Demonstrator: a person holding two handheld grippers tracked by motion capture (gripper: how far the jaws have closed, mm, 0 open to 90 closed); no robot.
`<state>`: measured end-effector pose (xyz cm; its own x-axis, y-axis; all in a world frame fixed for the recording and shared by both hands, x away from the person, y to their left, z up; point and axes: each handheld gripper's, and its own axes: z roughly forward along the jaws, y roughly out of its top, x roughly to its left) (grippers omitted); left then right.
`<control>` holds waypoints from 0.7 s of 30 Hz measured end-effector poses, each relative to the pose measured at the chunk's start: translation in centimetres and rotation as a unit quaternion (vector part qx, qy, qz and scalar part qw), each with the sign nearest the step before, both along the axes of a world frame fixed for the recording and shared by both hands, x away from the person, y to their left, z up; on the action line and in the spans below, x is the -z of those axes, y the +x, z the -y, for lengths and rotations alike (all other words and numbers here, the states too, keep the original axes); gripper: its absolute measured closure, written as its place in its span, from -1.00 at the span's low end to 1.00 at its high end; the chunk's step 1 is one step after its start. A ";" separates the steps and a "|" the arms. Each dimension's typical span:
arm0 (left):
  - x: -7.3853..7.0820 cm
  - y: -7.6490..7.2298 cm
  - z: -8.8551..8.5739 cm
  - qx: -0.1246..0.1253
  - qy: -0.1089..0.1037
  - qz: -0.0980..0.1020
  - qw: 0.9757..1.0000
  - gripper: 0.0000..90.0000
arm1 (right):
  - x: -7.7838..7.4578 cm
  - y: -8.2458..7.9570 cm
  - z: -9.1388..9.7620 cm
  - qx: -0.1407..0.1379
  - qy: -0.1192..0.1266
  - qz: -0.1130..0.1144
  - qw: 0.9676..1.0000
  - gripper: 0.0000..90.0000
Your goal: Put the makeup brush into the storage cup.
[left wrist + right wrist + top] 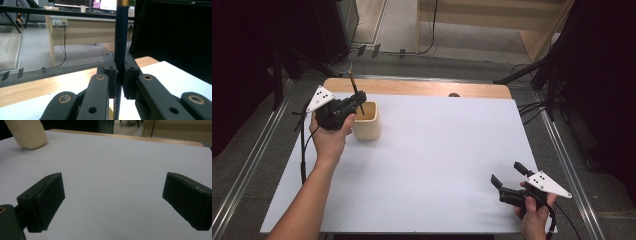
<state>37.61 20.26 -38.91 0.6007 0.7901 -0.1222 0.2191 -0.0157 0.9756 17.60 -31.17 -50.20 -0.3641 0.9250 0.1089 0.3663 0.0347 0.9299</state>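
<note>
Pencil (121, 37) top cut off at 12 o'clock edge; its tip hidden behind left claw (121, 72); barrel lettering too blurred to read.

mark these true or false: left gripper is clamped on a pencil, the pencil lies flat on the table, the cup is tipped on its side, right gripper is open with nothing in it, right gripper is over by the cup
1. The left gripper is clamped on a pencil. True.
2. The pencil lies flat on the table. False: it is held roughly upright, its lower end at the mouth of the cup.
3. The cup is tipped on its side. False: it stands upright on the white sheet.
4. The right gripper is open with nothing in it. True.
5. The right gripper is over by the cup. False: it sits at the near right corner, far from the cup.
</note>
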 end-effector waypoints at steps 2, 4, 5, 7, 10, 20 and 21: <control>0.3 0.3 0.0 -0.003 -0.001 -0.001 1.000 0.88 | 0.0 0.0 0.0 0.000 0.000 0.000 1.000 -0.90; 0.5 0.5 0.1 -0.008 0.006 0.001 1.000 0.88 | 0.1 0.1 0.0 -0.001 0.001 -0.001 1.000 -0.90; 0.7 0.6 0.2 -0.009 0.011 0.002 1.000 0.88 | 0.1 0.1 0.0 -0.001 0.001 -0.002 1.000 -0.90; 1.0 0.8 0.4 -0.016 0.019 0.000 1.000 0.88 | 0.1 0.1 -0.1 -0.002 0.000 -0.003 1.000 -0.90; 1.4 1.1 0.6 -0.019 0.025 -0.007 0.999 0.88 | 0.1 0.1 -0.1 -0.002 -0.002 -0.003 1.000 -0.90; 2.9 1.8 0.4 -0.033 0.024 -0.029 0.999 0.88 | 0.2 0.1 0.0 -0.003 0.001 -0.004 1.000 -0.89; 3.1 1.8 0.4 -0.035 0.026 -0.032 0.999 0.88 | 0.2 0.1 0.0 -0.003 0.001 -0.004 1.000 -0.89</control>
